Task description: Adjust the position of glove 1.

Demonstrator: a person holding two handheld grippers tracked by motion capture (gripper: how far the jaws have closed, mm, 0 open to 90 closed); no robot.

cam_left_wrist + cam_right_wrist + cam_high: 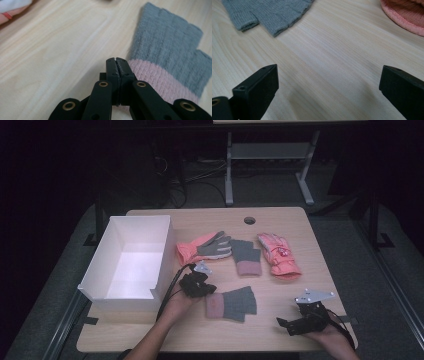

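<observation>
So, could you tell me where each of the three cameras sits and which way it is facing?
High view: above the person's side, looking forward and down on the table, white box and four gloves; both forearms and grippers show.
Left gripper view: rides the left gripper, looking along its shut jaws at the near grey glove, by its pink cuff.
Right gripper view: rides the right gripper, looking low across the tabletop between open jaws.
Shared: the near grey glove shows in all three views.
</observation>
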